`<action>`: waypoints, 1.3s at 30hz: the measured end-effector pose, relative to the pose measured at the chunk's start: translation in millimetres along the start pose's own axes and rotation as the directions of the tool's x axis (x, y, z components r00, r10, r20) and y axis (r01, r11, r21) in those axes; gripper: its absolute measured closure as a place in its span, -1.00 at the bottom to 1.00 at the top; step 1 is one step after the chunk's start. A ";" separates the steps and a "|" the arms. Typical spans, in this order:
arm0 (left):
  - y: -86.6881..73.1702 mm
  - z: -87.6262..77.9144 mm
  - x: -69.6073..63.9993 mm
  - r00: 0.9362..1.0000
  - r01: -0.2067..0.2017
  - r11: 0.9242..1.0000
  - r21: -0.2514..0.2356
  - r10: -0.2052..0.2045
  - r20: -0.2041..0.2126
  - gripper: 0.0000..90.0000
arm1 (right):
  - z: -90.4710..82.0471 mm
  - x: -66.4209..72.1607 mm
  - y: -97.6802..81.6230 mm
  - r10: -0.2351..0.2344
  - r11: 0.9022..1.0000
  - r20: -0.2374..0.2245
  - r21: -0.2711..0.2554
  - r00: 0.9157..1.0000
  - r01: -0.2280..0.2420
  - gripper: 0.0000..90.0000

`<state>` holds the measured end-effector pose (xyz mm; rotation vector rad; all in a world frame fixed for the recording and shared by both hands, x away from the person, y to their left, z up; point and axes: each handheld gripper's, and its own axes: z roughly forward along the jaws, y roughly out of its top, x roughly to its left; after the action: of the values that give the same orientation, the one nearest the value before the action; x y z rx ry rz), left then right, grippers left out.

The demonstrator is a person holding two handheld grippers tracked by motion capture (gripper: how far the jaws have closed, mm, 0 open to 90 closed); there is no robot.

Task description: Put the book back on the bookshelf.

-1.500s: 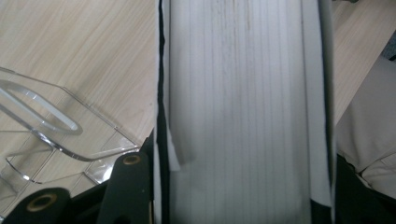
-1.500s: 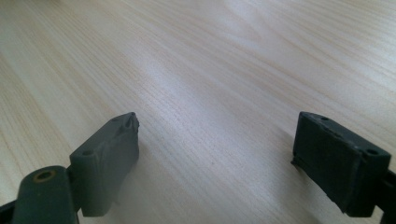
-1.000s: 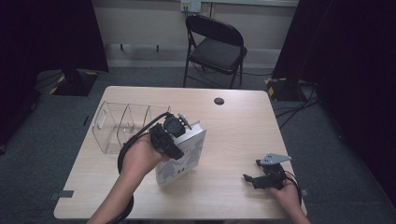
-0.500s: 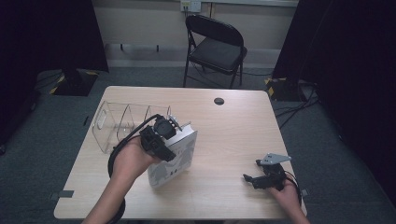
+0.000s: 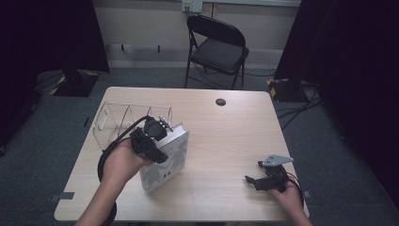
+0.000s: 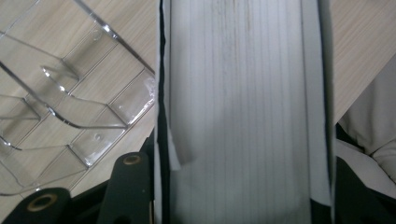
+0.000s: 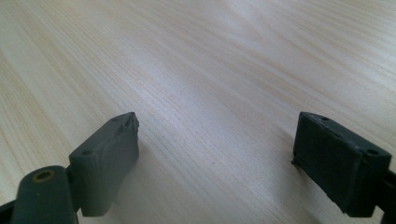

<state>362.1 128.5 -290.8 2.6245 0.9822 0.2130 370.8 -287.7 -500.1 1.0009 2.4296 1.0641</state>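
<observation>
On the table [image 5: 226,141], the rack [image 5: 122,120] sits at the far left. Just right of it and nearer, the book [image 5: 167,162] stands tilted on its near edge, its top gripped by the left gripper [image 5: 162,127], touching the rack's right end. The right gripper [image 5: 251,180] rests at the near right corner, well apart from the book. A small disc [image 5: 220,101] lies near the far edge. Behind the table stands a chair [image 5: 219,47].

You carry the book [image 5: 165,160] in your left gripper [image 5: 149,141] toward the table's left edge; it now stands just beside the clear rack [image 5: 123,125], closer to it than a second ago.
</observation>
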 end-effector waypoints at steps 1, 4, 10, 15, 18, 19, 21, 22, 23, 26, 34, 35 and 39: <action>-2.4 -1.4 1.4 1.000 -0.011 1.000 0.009 0.011 -0.007 0.18 | 0.0 0.0 0.0 0.000 1.000 0.000 0.000 1.000 0.000 -0.70; -6.0 -2.2 1.8 1.000 0.007 1.000 0.003 -0.007 -0.006 0.18 | 0.0 0.0 0.0 0.000 1.000 0.000 0.000 1.000 0.000 -0.70; -12.7 -5.8 6.7 1.000 0.029 1.000 -0.001 -0.029 -0.008 0.18 | 0.0 -0.1 0.0 -0.001 1.000 0.000 0.000 1.000 0.001 -0.70; -15.8 -9.5 9.8 0.999 0.030 1.000 0.003 -0.029 -0.021 0.18 | 0.0 0.0 0.0 -0.001 1.000 0.000 0.000 1.000 0.001 -0.70; -19.0 -11.1 13.3 0.999 0.046 0.999 0.003 -0.046 -0.023 0.18 | 0.0 0.0 0.0 0.000 1.000 0.000 0.000 1.000 0.000 -0.70; -20.1 -10.9 13.5 0.999 0.046 0.999 0.002 -0.046 -0.029 0.18 | 0.0 0.0 0.0 0.000 1.000 0.000 0.000 1.000 0.000 -0.70; -20.9 -10.8 13.1 0.998 0.047 0.999 0.002 -0.047 -0.034 0.18 | 0.1 0.0 0.0 0.001 1.000 -0.001 -0.001 1.000 -0.001 -0.70; -22.2 -11.0 14.3 0.999 0.040 0.999 0.006 -0.040 -0.033 0.18 | 0.0 0.0 0.0 0.000 1.000 0.000 0.000 1.000 0.000 -0.70; -22.7 -11.1 14.7 0.998 0.049 0.999 0.009 -0.049 -0.034 0.18 | 0.1 0.0 0.0 0.001 1.000 -0.001 -0.001 1.000 -0.001 -0.70; -26.2 -11.9 16.6 0.998 0.057 0.998 0.008 -0.057 -0.033 0.18 | 0.1 -0.1 0.0 0.000 1.000 -0.001 -0.001 1.000 0.000 -0.70; -28.3 -14.2 18.6 0.997 0.074 0.997 0.004 -0.073 -0.035 0.18 | 0.1 -0.1 -0.1 -0.001 1.000 -0.002 -0.001 1.000 0.001 -0.70; -28.3 -14.2 18.6 0.997 0.074 0.997 0.004 -0.073 -0.035 0.18 | 0.1 -0.1 0.0 -0.001 1.000 -0.001 -0.001 1.000 0.001 -0.70; -30.7 -14.1 21.7 0.996 0.084 0.996 0.008 -0.084 -0.038 0.18 | 0.0 0.0 0.0 0.000 1.000 0.000 -0.001 1.000 0.000 -0.70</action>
<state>356.2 168.0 -288.0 2.5897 1.1057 0.2384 370.8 -287.7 -500.2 1.0000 2.4296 1.0649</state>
